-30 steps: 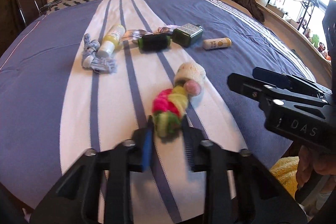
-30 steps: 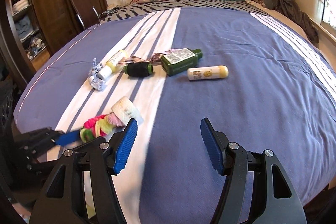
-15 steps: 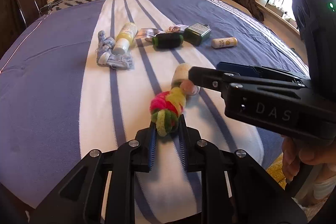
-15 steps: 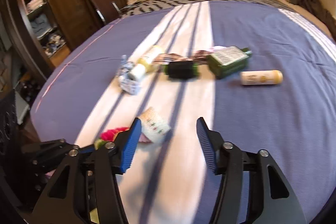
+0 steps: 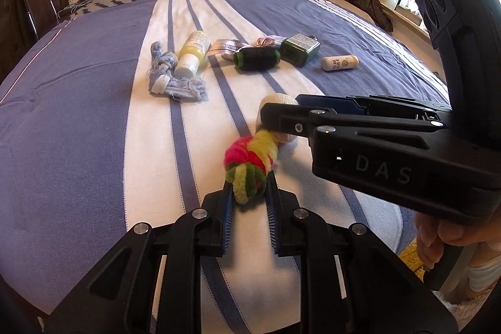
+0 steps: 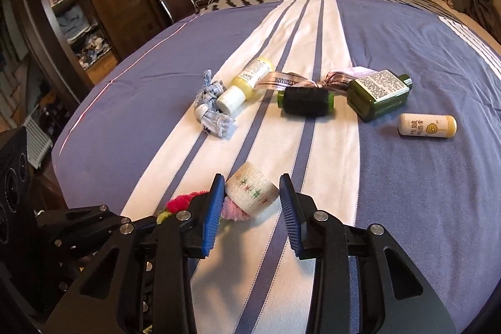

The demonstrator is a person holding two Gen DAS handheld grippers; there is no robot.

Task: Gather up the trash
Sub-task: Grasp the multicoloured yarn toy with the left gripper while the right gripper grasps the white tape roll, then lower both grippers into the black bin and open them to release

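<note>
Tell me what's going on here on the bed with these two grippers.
A person is clearing clutter off a striped bedspread with a hand-held gripper in each hand. The left hand-held gripper is closed on the near end of a colourful knotted rope toy. The right hand-held gripper is open, its fingers either side of a white roll at the toy's far end. Two bottles, a small tube, a black spool and a grey rag lie untouched farther up the bed.

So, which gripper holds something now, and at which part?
The left gripper pinches the knotted rope toy at its near end. The right gripper is open, holding nothing.
</note>
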